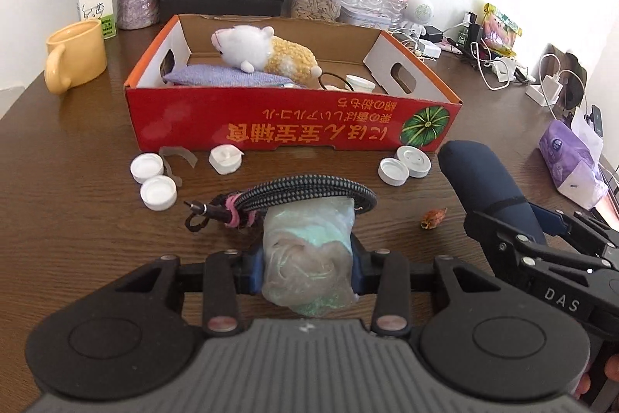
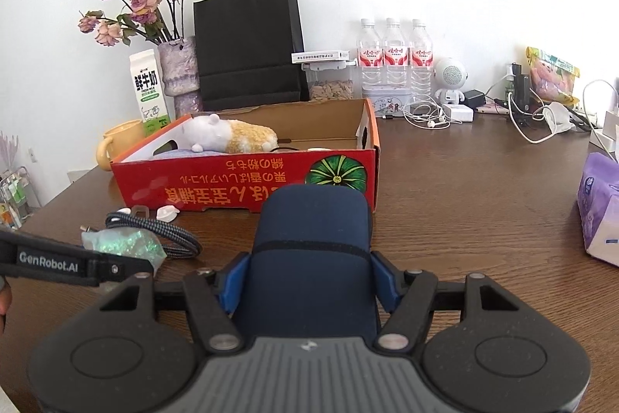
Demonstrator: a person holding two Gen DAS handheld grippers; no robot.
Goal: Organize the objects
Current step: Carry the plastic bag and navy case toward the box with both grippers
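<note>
Left wrist view: five white caps [image 1: 153, 167], one red box [image 1: 290, 126].

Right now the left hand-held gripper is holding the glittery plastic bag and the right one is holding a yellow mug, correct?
Not quite. The right hand-held gripper is shut on a navy blue pouch, as the right wrist view shows. The yellow mug sits untouched beside the red box. The left hand-held gripper does hold the glittery plastic bag.

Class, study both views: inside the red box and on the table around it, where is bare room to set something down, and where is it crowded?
Inside the red box, the right rear floor beyond the plush toy is bare. The tabletop between the box and the purple tissue pack is open. The strip before the box is crowded with white caps and the coiled cable.
</note>
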